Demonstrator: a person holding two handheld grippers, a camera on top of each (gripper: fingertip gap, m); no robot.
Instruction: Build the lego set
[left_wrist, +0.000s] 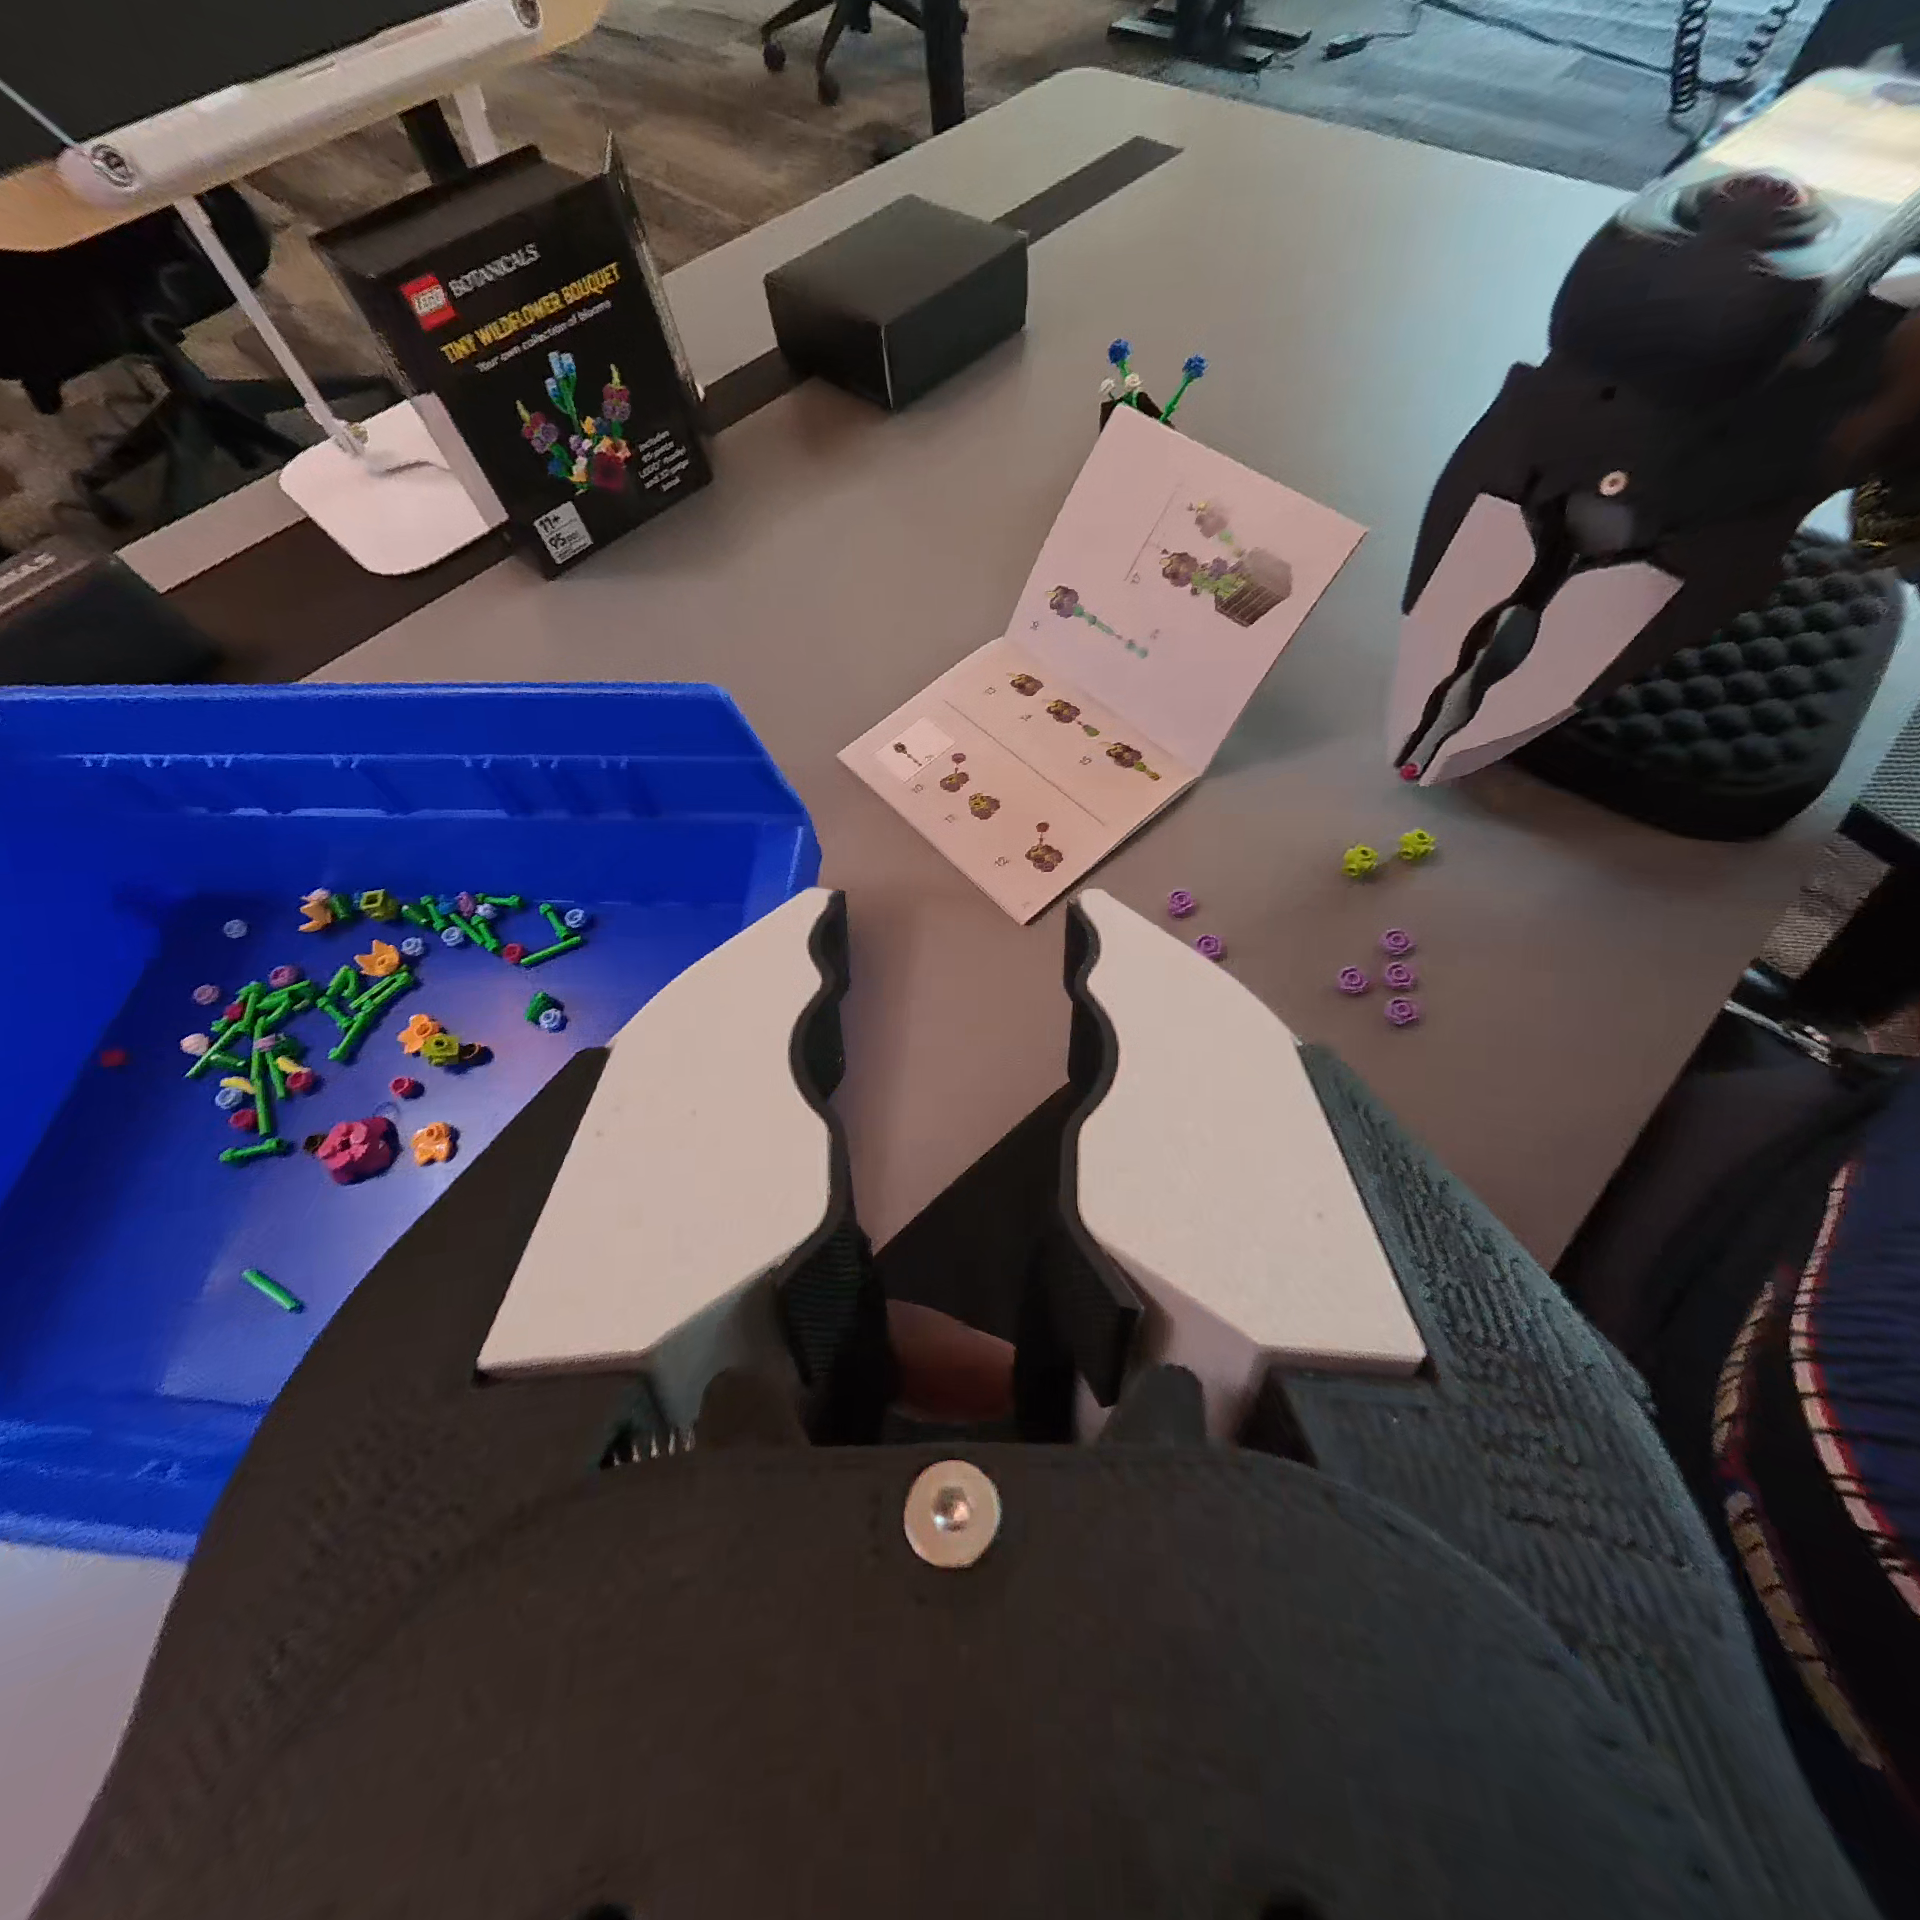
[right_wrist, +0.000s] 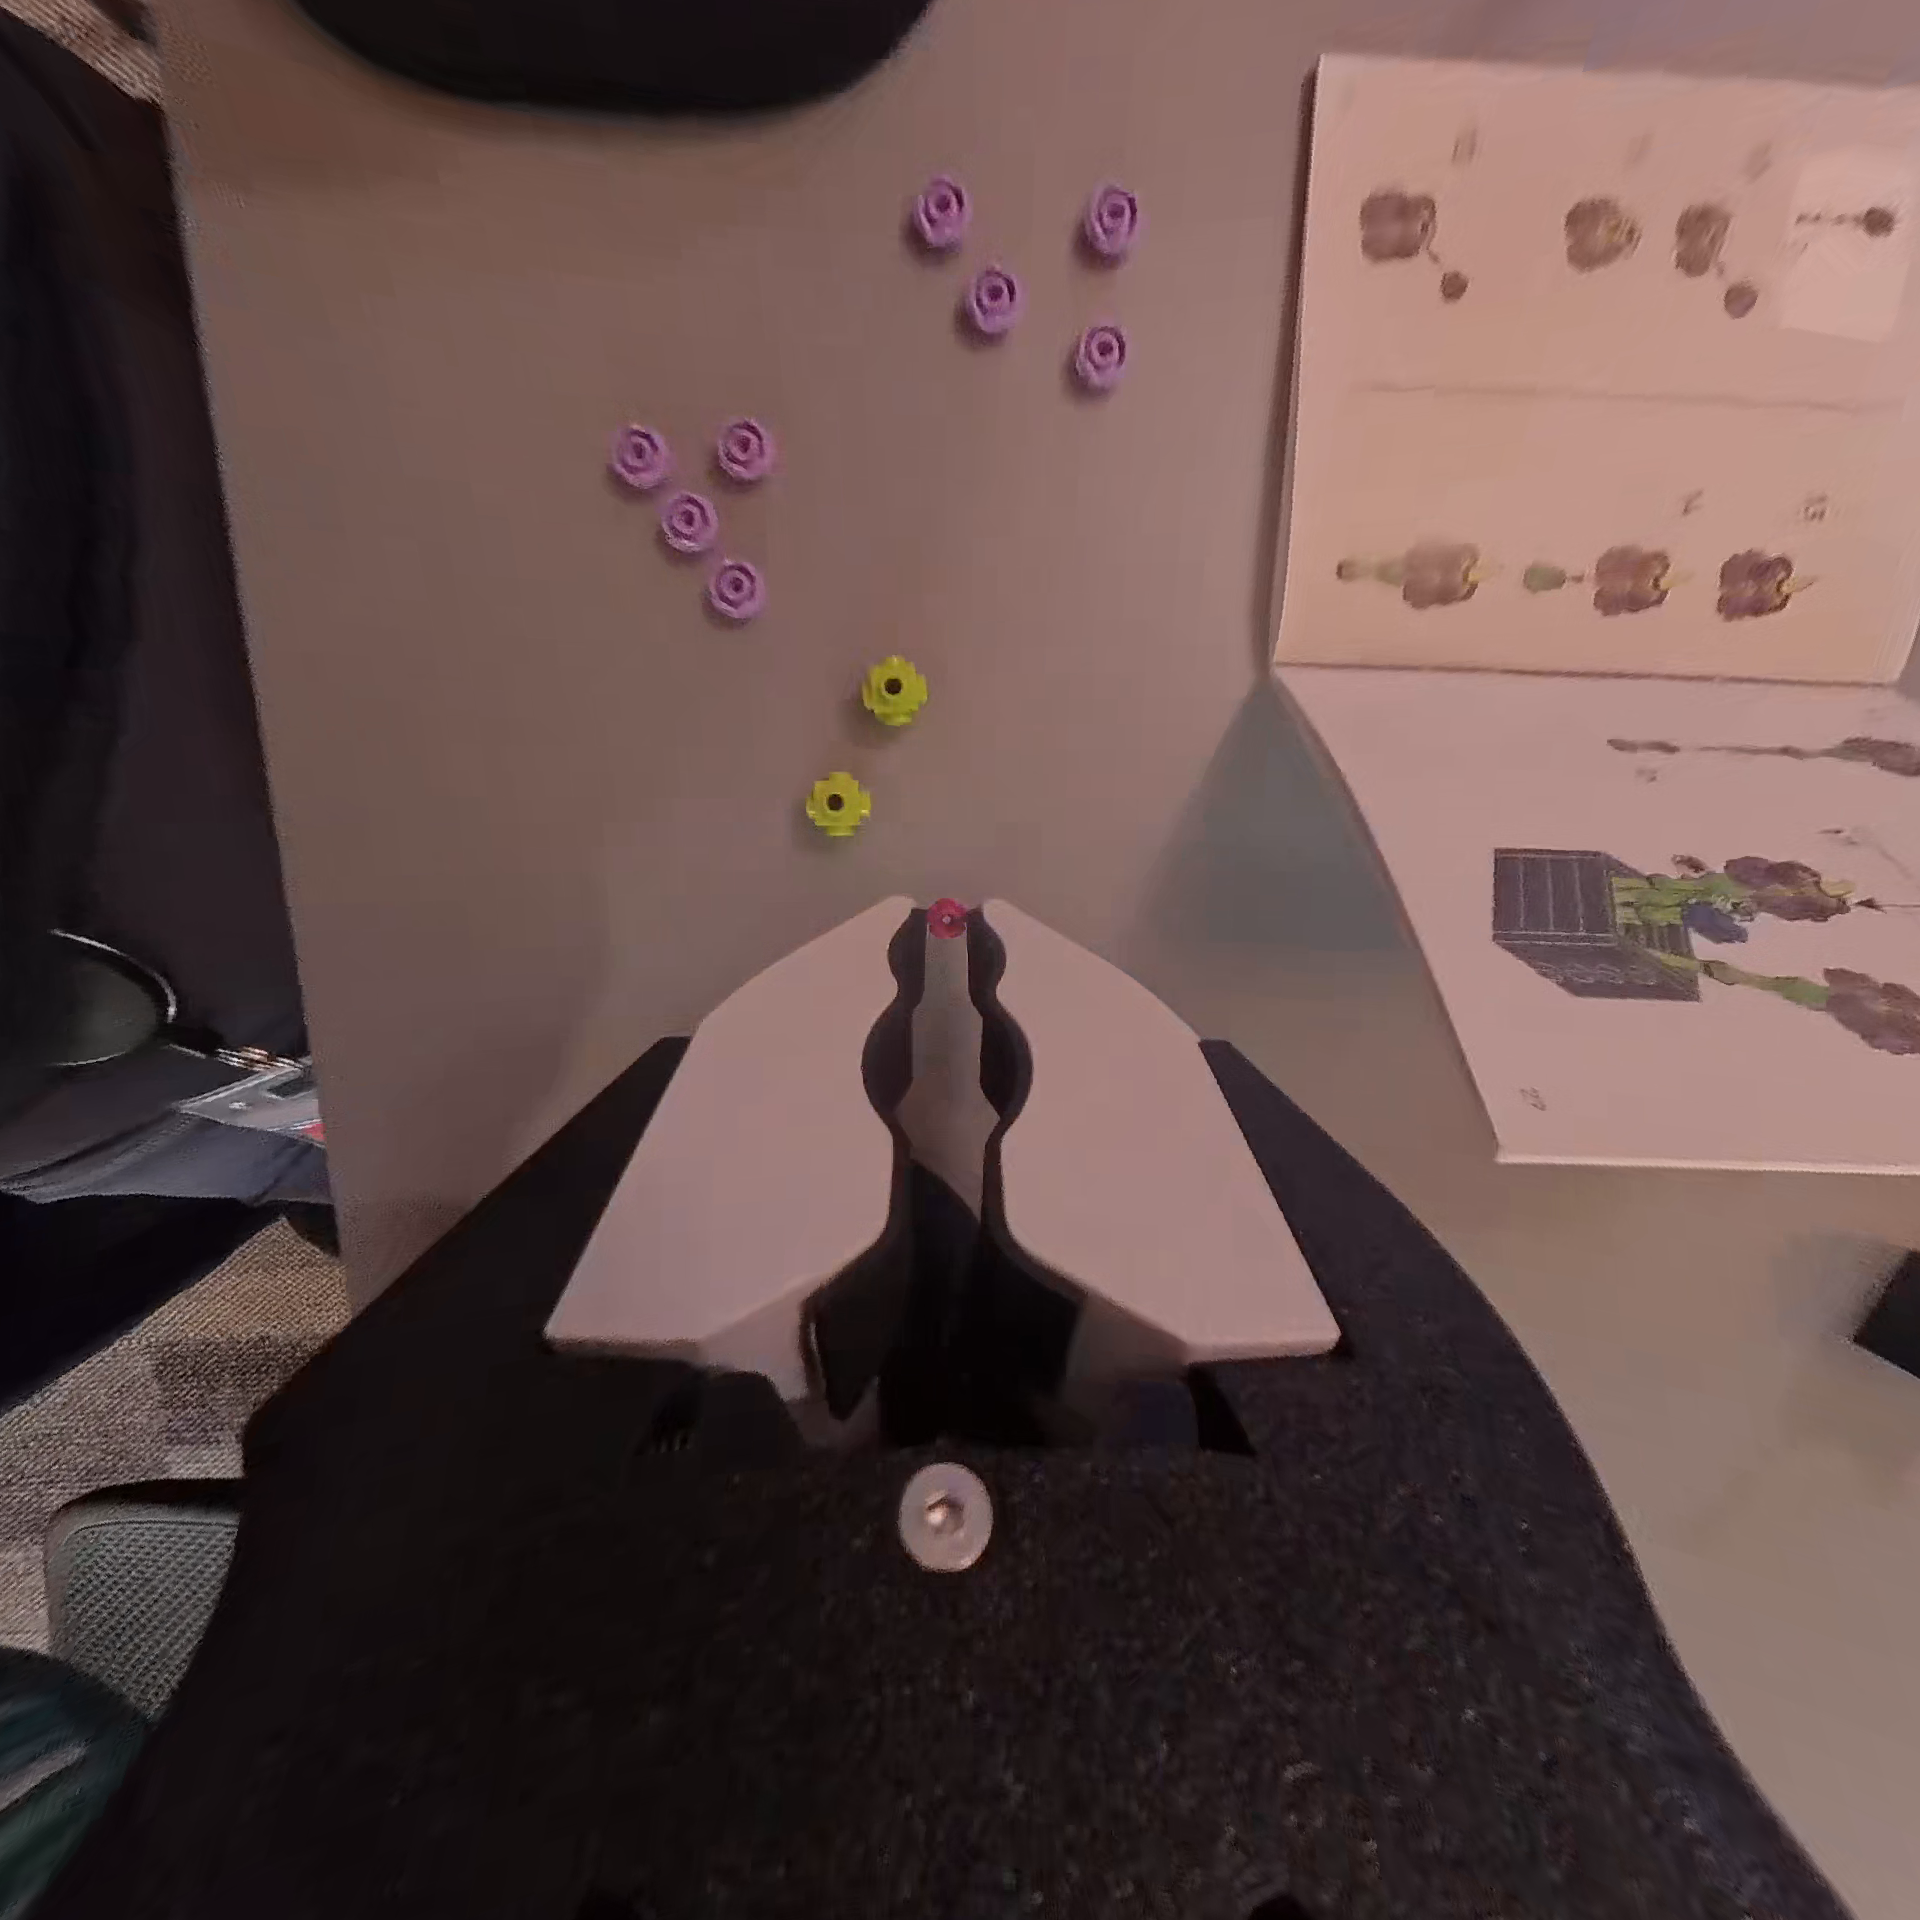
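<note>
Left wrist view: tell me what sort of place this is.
Probably an office: a grey desk, wheeled chairs on carpet behind it, and a white monitor stand on the next desk.

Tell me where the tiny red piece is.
The red piece is pinched at the right gripper tips, just short of two lime pieces on the table.

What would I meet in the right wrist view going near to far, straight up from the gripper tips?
Right gripper shut on a small red piece → nearer lime-green flower piece → farther lime-green flower piece → nearer cluster of four purple flower studs → farther cluster of four purple flower studs.
</note>
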